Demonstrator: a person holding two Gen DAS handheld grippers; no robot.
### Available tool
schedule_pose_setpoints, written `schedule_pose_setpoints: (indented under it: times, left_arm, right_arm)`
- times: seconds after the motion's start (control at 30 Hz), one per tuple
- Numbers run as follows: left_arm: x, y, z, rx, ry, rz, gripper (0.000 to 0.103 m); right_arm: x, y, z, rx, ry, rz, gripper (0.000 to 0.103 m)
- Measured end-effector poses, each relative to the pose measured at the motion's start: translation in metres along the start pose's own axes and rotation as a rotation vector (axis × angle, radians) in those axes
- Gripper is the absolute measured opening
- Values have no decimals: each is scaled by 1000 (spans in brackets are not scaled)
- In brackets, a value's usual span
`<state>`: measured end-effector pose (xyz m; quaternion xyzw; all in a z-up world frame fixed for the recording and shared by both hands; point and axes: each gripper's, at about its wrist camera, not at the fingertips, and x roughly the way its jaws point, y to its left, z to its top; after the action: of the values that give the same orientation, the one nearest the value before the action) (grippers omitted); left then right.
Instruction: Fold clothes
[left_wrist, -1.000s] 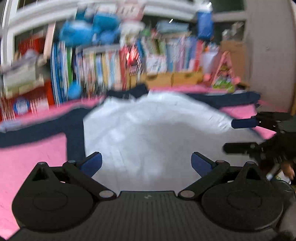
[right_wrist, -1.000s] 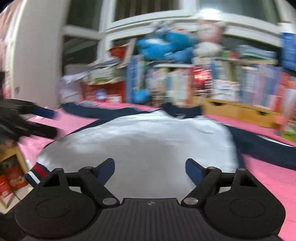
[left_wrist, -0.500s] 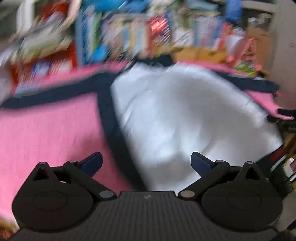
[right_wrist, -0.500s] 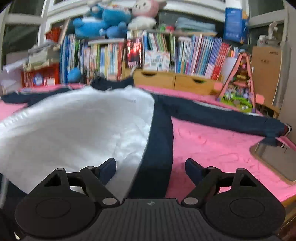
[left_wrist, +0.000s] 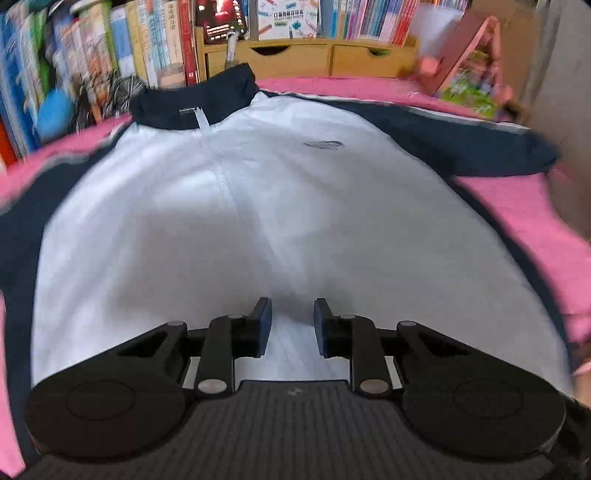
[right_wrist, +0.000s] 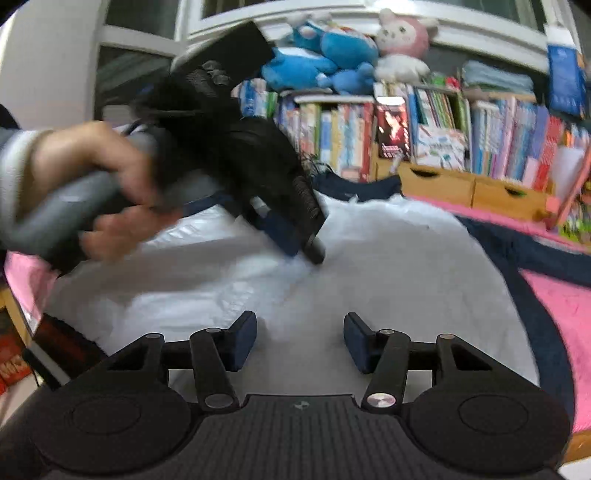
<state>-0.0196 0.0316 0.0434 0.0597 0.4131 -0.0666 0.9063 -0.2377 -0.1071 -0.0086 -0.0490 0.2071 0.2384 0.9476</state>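
1. A white zip-front jacket with navy collar and sleeves (left_wrist: 258, 206) lay flat, front up, on the pink desk cover (left_wrist: 517, 206), collar at 12 o'clock, sleeves outspread; no fold showed.
2. The left hand-held gripper (left_wrist: 291, 325) pressed down at 6 o'clock, narrowly parted and empty; the right hand-held gripper (right_wrist: 300, 341) hovered wider, empty.

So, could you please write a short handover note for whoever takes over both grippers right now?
Left gripper: jaws partly closed, a gap between them, low over the jacket's white front; holding nothing.
Right gripper: open, empty, above the same white panel, near the hem.
Jacket: spread flat, front up, on the pink bedspread, navy collar toward the bookshelf, navy sleeve stretched out sideways.
Done: garment laid out.
Left: every fold, probably sleeves in first.
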Motion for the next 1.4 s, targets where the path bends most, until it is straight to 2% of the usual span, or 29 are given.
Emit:
schedule_pose_setpoints:
  times: [0.1,0.23,0.33,0.47,0.53,0.63,0.73,0.9,1.03,1.07,1.13,1.2,1.27,1.4]
  left_arm:
    - [41,-7,28,-8,53,18,27]
    - [86,14,76,-84,50,83,30]
    - [115,32,107,-126,37,131,42]
    - [152,47,143,-173,29,178,51]
    - [163,54,154,-216,28,178,57]
    - [177,63,167,-223,16,190,60]
    - [183,71,171,-271,-3,199,64]
    - [162,60,162,-224,-5,189,60]
    - [106,55,129,-168,-61,96,61]
    - [91,55,120,-157,-78,71,63]
    - [59,59,93,-119,-112,54,79]
    - [32,66,61,-80,-136,67,81]
    - [12,79,31,-78,-118,86,81]
    - [-5,113,-27,-134,-52,133,81]
  right_arm:
    - [-1,-1,-6,9,-15,4,53]
    - [0,-5,-9,17,-38,26,53]
    - [0,-8,-10,24,-48,47,54]
    - [0,-13,-11,35,-60,74,54]
    - [1,-15,-11,44,-63,82,54]
    - [2,-19,-10,50,-68,89,54]
    - [2,-20,-10,49,-67,89,54]
    - [3,-21,-10,39,-67,95,56]
    - [2,-29,-7,62,-56,154,66]
    - [1,-32,-5,72,-49,177,74]
    - [-6,-45,0,112,-44,227,81]
    - [-15,-64,6,161,-63,229,86]
    - [-22,-87,13,213,-76,198,95]
    - [-15,-126,35,278,-68,131,98]
